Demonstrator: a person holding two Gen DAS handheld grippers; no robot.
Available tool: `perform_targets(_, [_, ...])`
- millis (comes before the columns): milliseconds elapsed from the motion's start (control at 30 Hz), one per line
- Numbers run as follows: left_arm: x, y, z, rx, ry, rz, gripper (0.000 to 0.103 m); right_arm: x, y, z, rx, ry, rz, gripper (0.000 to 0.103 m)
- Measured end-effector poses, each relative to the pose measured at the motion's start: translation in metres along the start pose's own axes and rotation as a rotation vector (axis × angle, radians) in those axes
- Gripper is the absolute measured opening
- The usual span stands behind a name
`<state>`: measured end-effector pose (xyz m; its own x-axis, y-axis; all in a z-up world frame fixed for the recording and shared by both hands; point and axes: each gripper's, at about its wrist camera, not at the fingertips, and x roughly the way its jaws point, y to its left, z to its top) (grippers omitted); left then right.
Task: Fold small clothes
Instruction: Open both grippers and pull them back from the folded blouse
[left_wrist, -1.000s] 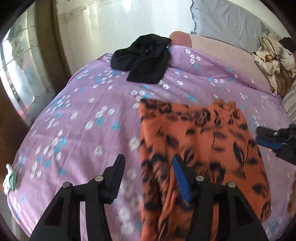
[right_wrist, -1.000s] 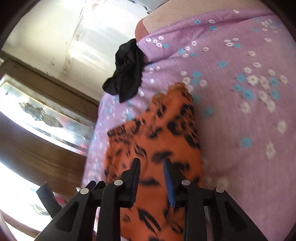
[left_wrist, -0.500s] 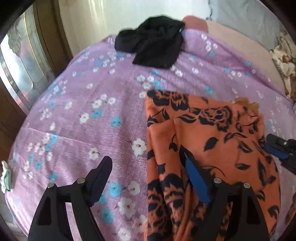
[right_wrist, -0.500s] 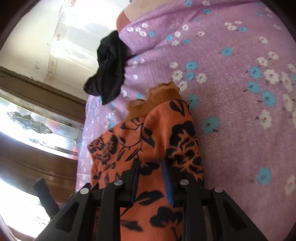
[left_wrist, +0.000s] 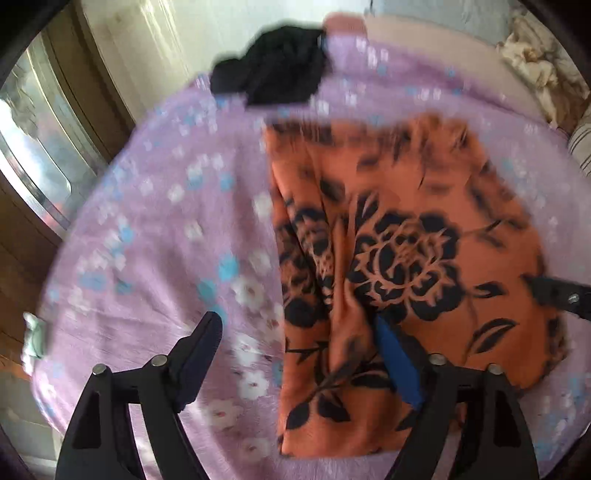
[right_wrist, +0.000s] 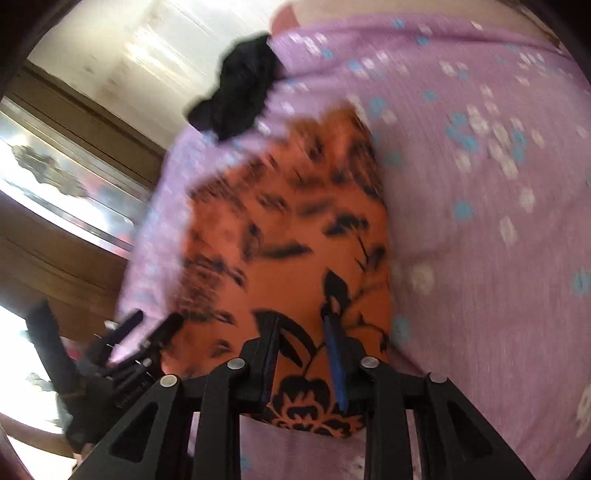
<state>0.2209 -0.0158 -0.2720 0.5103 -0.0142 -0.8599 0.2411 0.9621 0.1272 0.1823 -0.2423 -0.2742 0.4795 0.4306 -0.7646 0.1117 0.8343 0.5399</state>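
An orange garment with a black flower print lies flat on the purple flowered bedsheet. My left gripper hangs over the garment's near left edge. Its jaws are opening wide, one finger over the sheet and the blue pad over the cloth, and neither presses on it. In the right wrist view my right gripper hovers over the near end of the garment. Its jaws stand a narrow gap apart, flat cloth shows through the gap, and no fold is pinched. The right gripper's tip also shows over the garment's right side.
A crumpled black garment lies at the far end of the bed near the wall. A pale heap of cloth and a striped pillow sit far right. A wooden cabinet with glass stands left of the bed.
My left jaws have spread much wider and the gripper has dropped closer to the cloth. The garment's near edge has come into view under both grippers. The right jaws keep the same narrow gap.
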Motion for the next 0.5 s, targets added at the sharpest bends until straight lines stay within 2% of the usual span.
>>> perform_targets(33, [0.003, 0.006, 0.001, -0.037, -0.001, 0.006, 0.103, 0.005, 0.004, 0.0, -0.026, 0.004, -0.019, 0.029])
perform_targets(133, [0.003, 0.015, 0.007, -0.075, 0.001, -0.025, 0.103, 0.005, 0.009, 0.003, -0.056, -0.002, -0.039, 0.029])
perform_targets(200, [-0.012, 0.015, 0.006, -0.092, -0.041, 0.017, 0.103, -0.003, 0.004, 0.0, -0.034, -0.029, -0.011, 0.028])
perform_targets(267, [-0.037, 0.012, 0.003, -0.089, -0.113, 0.052, 0.103, -0.02, 0.005, -0.01, -0.031, -0.067, -0.018, 0.028])
perform_targets(433, [-0.14, 0.001, -0.009, -0.047, -0.361, 0.097, 0.103, -0.084, 0.02, -0.035, -0.116, -0.219, -0.05, 0.03])
perform_targets(500, [-0.173, 0.0, -0.009, -0.05, -0.424, 0.11, 0.103, -0.112, 0.024, -0.042, -0.133, -0.277, -0.062, 0.037])
